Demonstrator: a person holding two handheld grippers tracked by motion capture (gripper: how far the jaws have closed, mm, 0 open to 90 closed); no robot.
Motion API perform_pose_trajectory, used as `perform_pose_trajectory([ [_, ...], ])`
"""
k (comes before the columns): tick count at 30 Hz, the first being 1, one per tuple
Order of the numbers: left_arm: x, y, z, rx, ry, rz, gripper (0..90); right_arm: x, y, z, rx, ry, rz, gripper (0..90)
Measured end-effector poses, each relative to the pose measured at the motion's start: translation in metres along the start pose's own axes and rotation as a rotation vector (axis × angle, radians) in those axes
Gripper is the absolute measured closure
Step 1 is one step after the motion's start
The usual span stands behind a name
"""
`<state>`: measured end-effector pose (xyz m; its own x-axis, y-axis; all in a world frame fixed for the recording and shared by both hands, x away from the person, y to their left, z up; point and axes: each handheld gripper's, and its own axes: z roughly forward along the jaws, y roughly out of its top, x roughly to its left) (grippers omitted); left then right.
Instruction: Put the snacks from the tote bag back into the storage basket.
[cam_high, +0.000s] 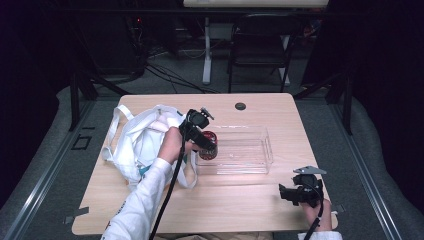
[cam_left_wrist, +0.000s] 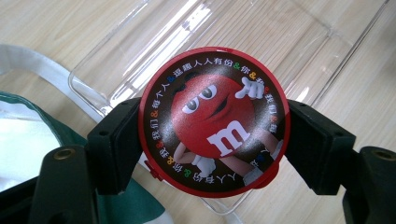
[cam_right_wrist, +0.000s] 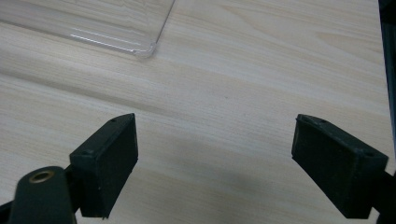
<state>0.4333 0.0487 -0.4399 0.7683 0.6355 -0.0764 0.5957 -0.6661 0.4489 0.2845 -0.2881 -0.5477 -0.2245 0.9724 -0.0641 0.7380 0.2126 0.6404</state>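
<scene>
High view, wooden table (cam_high: 225, 200), dark room

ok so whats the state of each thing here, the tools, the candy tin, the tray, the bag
left tool: shut on the candy tin
candy tin: lid on, held over the tray's near-left corner
right tool: open, nothing in it, over bare table
clear tray: upright, nothing lying in it
white bag: slumped on the table, mouth open

A light wooden rectangular table (cam_high: 250, 200) is standing on grey carpeted floor (cam_high: 372, 165). Behind it, a black folding metal chair (cam_high: 260, 45) and a white desk leg (cam_high: 206, 50) are sitting in dim, shadowy surroundings.
</scene>
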Motion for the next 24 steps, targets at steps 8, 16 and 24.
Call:
perform_pose_trajectory([
  [8,0.0,-0.002,0.011,0.024,0.007,-0.003,25.8,0.0,0.0,0.0,-0.003,0.0,0.0,14.1],
  [16,-0.001,-0.003,0.024,0.044,-0.008,-0.011,25.9,0.0,0.0,0.0,0.0,0.0,0.0,14.1],
  [24,-0.003,-0.006,0.034,0.063,-0.004,-0.014,25.8,0.0,0.0,0.0,0.001,0.003,-0.002,14.0],
])
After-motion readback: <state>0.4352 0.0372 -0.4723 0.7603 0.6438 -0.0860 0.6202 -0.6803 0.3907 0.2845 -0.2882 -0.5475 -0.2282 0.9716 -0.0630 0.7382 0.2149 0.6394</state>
